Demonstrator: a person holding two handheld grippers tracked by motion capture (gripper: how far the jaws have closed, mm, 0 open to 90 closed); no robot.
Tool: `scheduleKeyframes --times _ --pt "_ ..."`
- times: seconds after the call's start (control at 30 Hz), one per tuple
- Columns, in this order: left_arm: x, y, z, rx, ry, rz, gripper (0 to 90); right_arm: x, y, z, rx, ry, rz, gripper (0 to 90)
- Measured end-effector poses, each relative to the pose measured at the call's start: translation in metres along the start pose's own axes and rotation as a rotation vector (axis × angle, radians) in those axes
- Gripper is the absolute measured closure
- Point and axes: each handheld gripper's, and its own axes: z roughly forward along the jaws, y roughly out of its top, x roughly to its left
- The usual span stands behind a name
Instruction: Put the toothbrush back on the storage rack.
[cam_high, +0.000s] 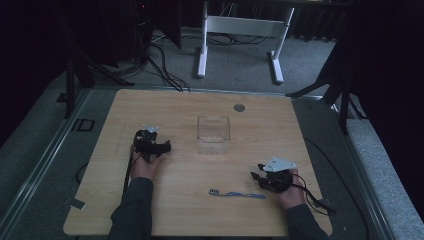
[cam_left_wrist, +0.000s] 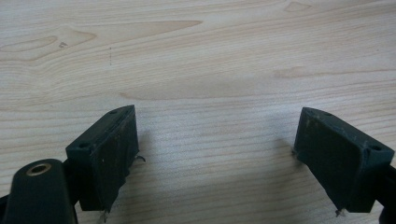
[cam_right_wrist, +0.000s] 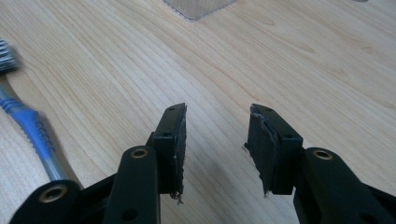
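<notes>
A: The wooden surface (cam_high: 190, 115) carries a clear plastic box (cam_high: 213, 134) near its middle, standing upright with its top uncovered.

B: And the grippers?

A: The left gripper (cam_high: 162, 147) sits left of the box, well apart from the rest. Its own view has the jaws spread wide over bare wood, nothing between them. The right gripper (cam_high: 256, 177) rests near the front right edge, jaws apart and gripping nothing.

B: Where is the toothbrush?

A: The blue toothbrush (cam_high: 237, 194) lies flat near the front edge, just beside the right gripper, bristle head pointing left. In the right gripper view it (cam_right_wrist: 32, 126) lies left of the jaws, untouched.
</notes>
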Motion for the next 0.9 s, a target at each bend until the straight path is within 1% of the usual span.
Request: scheduleKeyframes --times 0.07,0.17,0.23,0.27,0.4,0.53,0.63,0.8,0.9 --pt "-0.001 0.0 0.0 0.0 0.003 -0.001 14.0 -0.001 0.003 -0.003 0.011 -0.011 -0.014 55.4" --pt "-0.001 0.0 0.0 0.0 0.003 -0.001 14.0 -0.001 0.006 -0.006 0.015 -0.014 -0.021 55.3" --pt "-0.001 0.0 0.0 -0.001 0.003 -0.001 14.0 -0.002 0.008 -0.01 0.025 -0.016 -0.037 55.2" --pt "-0.001 0.0 0.0 -0.001 0.003 -0.001 14.0 -0.002 0.008 -0.01 0.025 -0.016 -0.037 55.2" --pt "-0.001 0.0 0.0 -0.002 0.004 -0.003 14.0 0.0 0.012 -0.014 0.024 0.009 -0.043 56.0" --pt "-0.001 0.0 0.0 -0.002 0.004 -0.003 14.1 0.001 0.015 -0.017 0.031 0.02 -0.059 57.4" --pt "-0.001 0.0 0.0 -0.002 0.004 -0.003 14.1 0.001 0.017 -0.019 0.037 0.023 -0.068 58.9" --pt "-0.001 -0.001 -0.001 -0.002 0.002 0.0 14.8 0.001 0.017 -0.019 0.042 0.02 -0.075 58.8" --pt "-0.001 -0.001 -0.001 -0.002 0.002 0.0 14.8 0.002 0.018 -0.019 0.054 0.022 -0.085 58.1"
